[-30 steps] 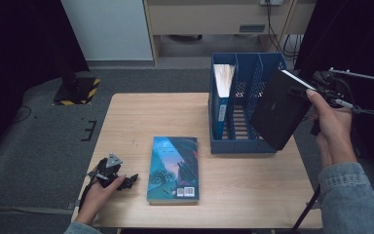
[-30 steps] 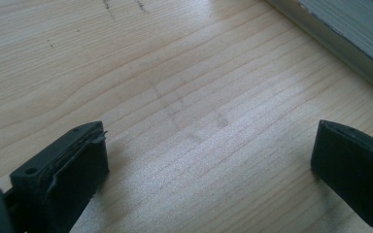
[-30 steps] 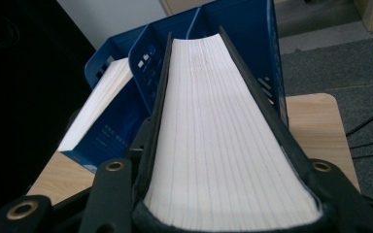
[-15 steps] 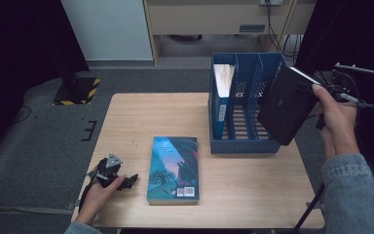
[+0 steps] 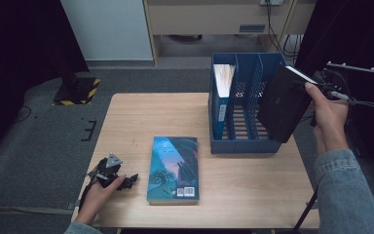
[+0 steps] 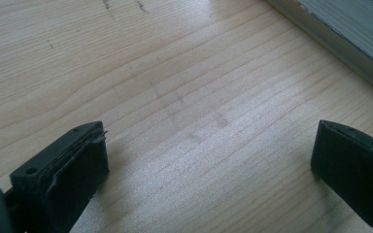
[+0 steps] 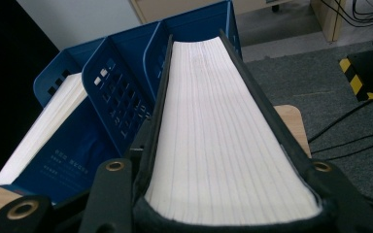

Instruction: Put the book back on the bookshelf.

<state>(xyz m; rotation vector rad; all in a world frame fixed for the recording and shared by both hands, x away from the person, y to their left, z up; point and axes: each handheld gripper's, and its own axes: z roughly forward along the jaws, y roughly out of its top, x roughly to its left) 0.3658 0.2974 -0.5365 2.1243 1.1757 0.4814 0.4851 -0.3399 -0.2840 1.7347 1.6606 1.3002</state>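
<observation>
Nearby, a blue file rack (image 5: pixel 243 122) with a blue book (image 5: pixel 221 97) upright in its left slot, another book (image 5: pixel 173 168) flat on the table (image 5: pixel 253 180) — right gripper (image 5: pixel 306 87) clamped on the black book (image 5: pixel 282 105), tilted above the rack's right slot; left gripper (image 5: pixel 126 181) resting wide apart, empty.

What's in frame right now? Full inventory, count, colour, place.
Light wooden table: 1, pale wood, centre of the high view.
Blue plastic slotted file rack: 1, blue, far right part of the table.
Blue-covered book standing in the rack: 1, blue cover with white pages, leftmost slot.
Black-covered thick book: 1, black cover with white pages, held tilted in the air at the rack's right side.
Dark teal illustrated book: 1, teal, flat on the table in front of the rack.
Left hand-held gripper: 1, black, low on the near left of the table, jaws open.
Right hand-held gripper: 1, black, clamped on the black-covered thick book.
</observation>
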